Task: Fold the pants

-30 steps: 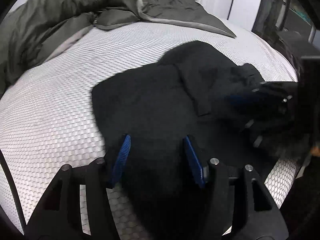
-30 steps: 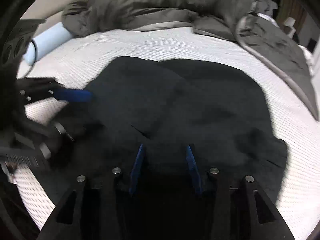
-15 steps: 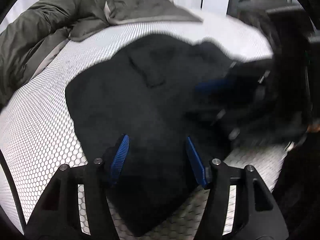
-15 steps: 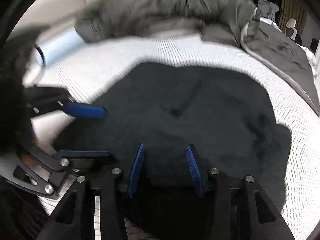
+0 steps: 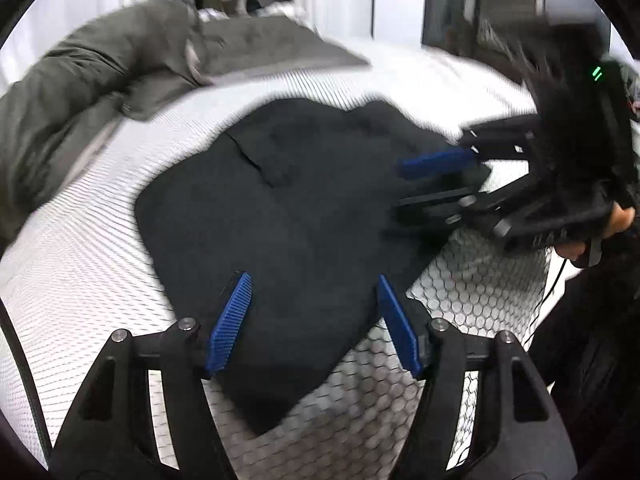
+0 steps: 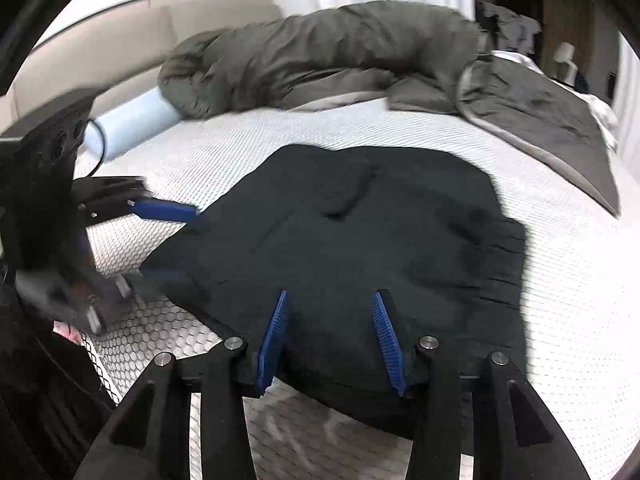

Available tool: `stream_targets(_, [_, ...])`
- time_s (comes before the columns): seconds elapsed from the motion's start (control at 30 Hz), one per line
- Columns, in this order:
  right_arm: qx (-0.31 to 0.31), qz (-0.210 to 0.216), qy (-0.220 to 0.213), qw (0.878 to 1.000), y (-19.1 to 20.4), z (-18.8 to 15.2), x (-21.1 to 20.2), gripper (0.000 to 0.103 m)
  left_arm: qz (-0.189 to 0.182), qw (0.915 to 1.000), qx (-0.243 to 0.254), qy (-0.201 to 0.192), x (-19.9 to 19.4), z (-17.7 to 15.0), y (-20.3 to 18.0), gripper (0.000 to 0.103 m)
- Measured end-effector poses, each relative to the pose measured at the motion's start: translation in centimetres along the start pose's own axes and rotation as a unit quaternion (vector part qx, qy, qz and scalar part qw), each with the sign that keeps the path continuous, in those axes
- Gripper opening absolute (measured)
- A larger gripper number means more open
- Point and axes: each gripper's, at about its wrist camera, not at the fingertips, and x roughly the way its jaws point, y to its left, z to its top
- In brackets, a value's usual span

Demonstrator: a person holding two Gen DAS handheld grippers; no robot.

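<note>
The black pants point(image 5: 288, 216) lie folded in a compact pile on the white mattress point(image 5: 80, 248); they also show in the right wrist view point(image 6: 360, 248). My left gripper point(image 5: 312, 312) is open and empty, just above the pile's near edge. My right gripper point(image 6: 330, 332) is open and empty over the pile's near edge. In the left wrist view the right gripper point(image 5: 436, 180) sits at the pile's right side. In the right wrist view the left gripper point(image 6: 168, 240) sits at the pile's left side.
A rumpled olive-grey duvet point(image 6: 340, 60) lies across the far side of the bed, also in the left wrist view point(image 5: 100, 100). A pale blue bolster point(image 6: 128, 120) lies by the beige headboard point(image 6: 100, 40). The mattress edge runs near both grippers.
Both grippers have drawn back from the pants toward the near edge of the bed. The pile now lies flatter, and its near part has left the jaws.
</note>
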Motion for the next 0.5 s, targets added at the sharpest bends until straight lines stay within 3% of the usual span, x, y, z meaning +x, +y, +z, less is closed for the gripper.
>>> stream_targets(0.1, [-0.024,-0.032,0.057,0.998,-0.1,-0.2,3.7,0.044,-0.003,0.9998,0.01,0.018,1.8,-0.3,0.3,0.064])
stream_targets(0.2, [-0.019,-0.07,0.063,0.995,-3.1,-1.2,2.2,0.041,-0.018,0.9995,0.014,0.022,1.3,-1.2,1.4,0.064])
stream_targets(0.27, [0.02,-0.024,0.057,0.998,-5.8,-2.2,0.5,0.039,-0.011,0.9995,0.019,0.024,1.1,-1.5,1.7,0.064])
stream_targets(0.4, [0.019,-0.023,0.036,0.999,-6.6,-3.3,-2.0,0.04,-0.007,0.9995,0.019,0.023,1.8,-1.3,2.4,0.064])
stream_targets(0.5, [0.084,0.024,0.007,0.996,-9.2,-3.0,-3.6,0.041,-0.029,0.9994,-0.018,-0.002,-1.6,-1.6,3.4,0.064])
